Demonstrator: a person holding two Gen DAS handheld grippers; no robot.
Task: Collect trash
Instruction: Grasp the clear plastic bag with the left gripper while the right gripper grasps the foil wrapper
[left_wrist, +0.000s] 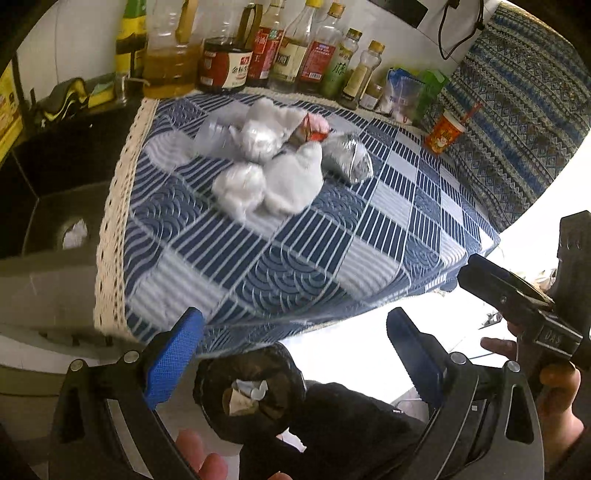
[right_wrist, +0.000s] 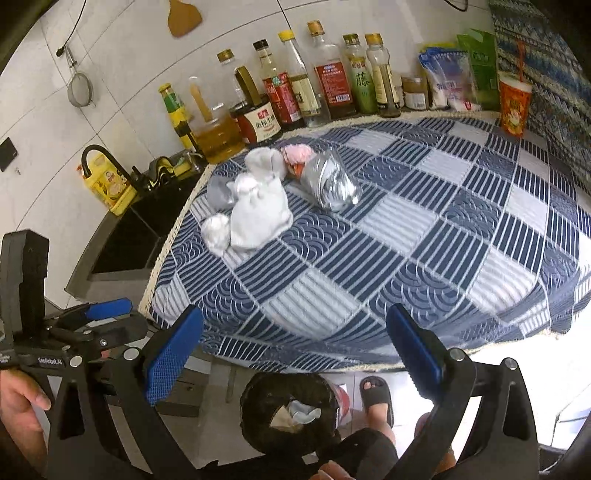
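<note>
Both grippers, left gripper (left_wrist: 295, 354) and right gripper (right_wrist: 295, 354), hang wide open and empty above the lined bin (right_wrist: 290, 410), apparently positioned between drops, trash pile (right_wrist: 258, 195) waiting on the tablecloth (right_wrist: 424, 258).

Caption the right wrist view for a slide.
Open right gripper above black-lined trash bin; crumpled white tissues and silver foil wrapper await.

Motion blur, blown-out glare, fisheye warping

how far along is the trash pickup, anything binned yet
Partly done: the black-lined trash bin below the counter edge already holds a few crumpled paper scraps. In hand: nothing; the left gripper and right gripper have open, empty jaws. Left: the white crumpled tissues, the silver foil wrapper and the pink-and-red packet on the blue checked cloth.
</note>
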